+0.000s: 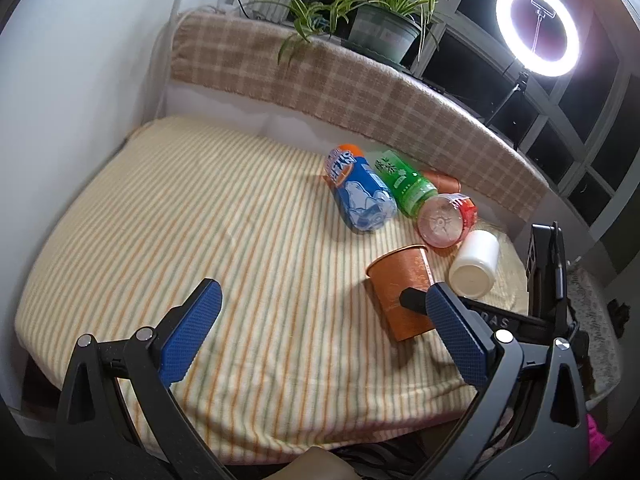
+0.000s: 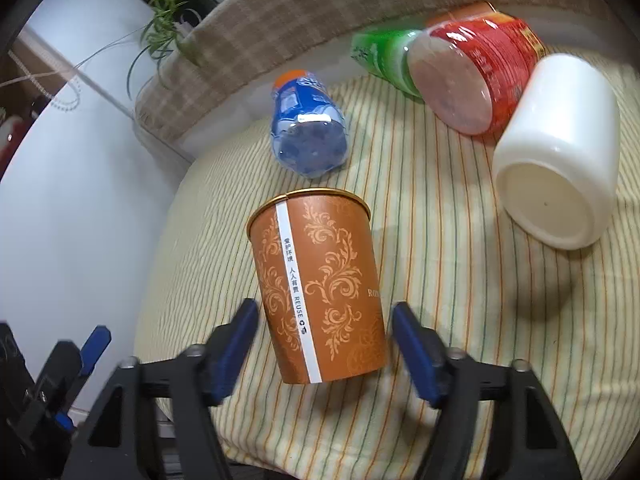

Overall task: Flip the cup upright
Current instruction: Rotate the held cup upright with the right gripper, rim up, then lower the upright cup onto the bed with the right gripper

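Observation:
An orange-brown paper cup (image 2: 324, 288) with a gold scroll pattern and a white stripe stands on the striped cloth, rim up, leaning a little. My right gripper (image 2: 326, 324) is open, one blue finger on each side of the cup's lower part, with small gaps. In the left wrist view the cup (image 1: 400, 284) is at the right, with a right-gripper finger against it. My left gripper (image 1: 326, 300) is open and empty, left of the cup.
A blue bottle (image 1: 360, 196), a green bottle (image 1: 404, 184), a red-labelled bottle (image 1: 448, 220) and a white jar (image 1: 476, 264) lie behind the cup. A checked cushion edge (image 1: 320, 80), a potted plant (image 1: 380, 28) and a ring light (image 1: 538, 28) stand at the back.

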Demonstrator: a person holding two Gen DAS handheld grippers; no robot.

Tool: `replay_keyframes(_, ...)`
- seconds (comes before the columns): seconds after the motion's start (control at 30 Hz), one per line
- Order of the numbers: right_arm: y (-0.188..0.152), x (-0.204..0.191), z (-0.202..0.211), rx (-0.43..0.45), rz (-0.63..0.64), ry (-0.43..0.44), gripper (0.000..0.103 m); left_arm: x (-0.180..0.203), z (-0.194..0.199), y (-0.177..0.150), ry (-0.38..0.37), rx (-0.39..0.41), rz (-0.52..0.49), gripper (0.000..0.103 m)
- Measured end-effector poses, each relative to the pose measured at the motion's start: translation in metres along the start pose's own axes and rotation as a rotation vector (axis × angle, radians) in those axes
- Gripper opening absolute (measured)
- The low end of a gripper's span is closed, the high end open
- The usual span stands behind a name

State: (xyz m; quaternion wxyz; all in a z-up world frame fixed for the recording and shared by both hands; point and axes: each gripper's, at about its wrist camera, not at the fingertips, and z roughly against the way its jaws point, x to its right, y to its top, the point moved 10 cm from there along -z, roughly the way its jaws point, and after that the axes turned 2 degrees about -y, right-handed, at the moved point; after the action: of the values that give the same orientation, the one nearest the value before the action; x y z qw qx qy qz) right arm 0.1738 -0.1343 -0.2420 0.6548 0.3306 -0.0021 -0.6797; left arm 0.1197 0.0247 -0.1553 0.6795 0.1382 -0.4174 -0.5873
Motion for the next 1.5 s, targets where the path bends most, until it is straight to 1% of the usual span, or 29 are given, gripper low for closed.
replay_keyframes(0.03, 0.001, 0.000, 0.001, 0.006, 0.011, 0.006, 0.083, 0.000, -0.002, 0.000, -0.005, -0.006, 0.005, 0.103)
replay_keyframes(0.1, 0.001, -0.001, 0.010, 0.017, 0.037, 0.009, 0.083, 0.001, -0.004, 0.003, -0.013, -0.018, 0.010, 0.103)
replay_keyframes(0.17, 0.001, 0.002, 0.023, 0.045, 0.070, 0.001, 0.085, 0.005, -0.008, 0.005, -0.039, -0.038, 0.021, 0.103)
replay_keyframes(0.23, 0.001, 0.009, 0.037, 0.082, 0.091, -0.016, 0.086, 0.010, -0.016, 0.006, -0.087, -0.077, 0.052, 0.101)
replay_keyframes(0.3, -0.001, 0.019, 0.053, 0.113, 0.097, -0.040, 0.086, 0.016, -0.028, 0.007, -0.143, -0.132, 0.104, 0.097)
replay_keyframes(0.4, -0.004, 0.040, 0.078, 0.162, 0.086, -0.083, 0.086, 0.028, -0.047, 0.006, -0.213, -0.206, 0.170, 0.095)
replay_keyframes(0.5, -0.010, 0.065, 0.101, 0.206, 0.053, -0.126, 0.086, 0.041, -0.064, 0.004, -0.244, -0.261, 0.201, 0.095)
replay_keyframes(0.67, -0.016, 0.092, 0.126, 0.254, 0.041, -0.194, 0.086, 0.056, -0.092, -0.007, -0.254, -0.340, 0.234, 0.094)
replay_keyframes(0.7, -0.017, 0.097, 0.130, 0.259, 0.037, -0.207, 0.086, 0.058, -0.097, -0.009, -0.254, -0.355, 0.241, 0.090)
replay_keyframes(0.77, -0.018, 0.104, 0.136, 0.270, 0.025, -0.217, 0.086, 0.063, -0.107, -0.014, -0.254, -0.387, 0.253, 0.084)
replay_keyframes(0.83, -0.019, 0.110, 0.139, 0.273, 0.010, -0.218, 0.086, 0.065, -0.113, -0.017, -0.262, -0.404, 0.263, 0.084)
replay_keyframes(1.23, -0.024, 0.120, 0.137, 0.270, -0.007, -0.225, 0.086, 0.071, -0.140, -0.020, -0.243, -0.450, 0.270, 0.079)
replay_keyframes(1.43, -0.025, 0.122, 0.135, 0.264, -0.005, -0.230, 0.086, 0.072, -0.144, -0.025, -0.237, -0.462, 0.254, 0.065)
replay_keyframes(1.5, -0.025, 0.122, 0.136, 0.267, -0.010, -0.230, 0.086, 0.072, -0.145, -0.025, -0.235, -0.460, 0.248, 0.064)
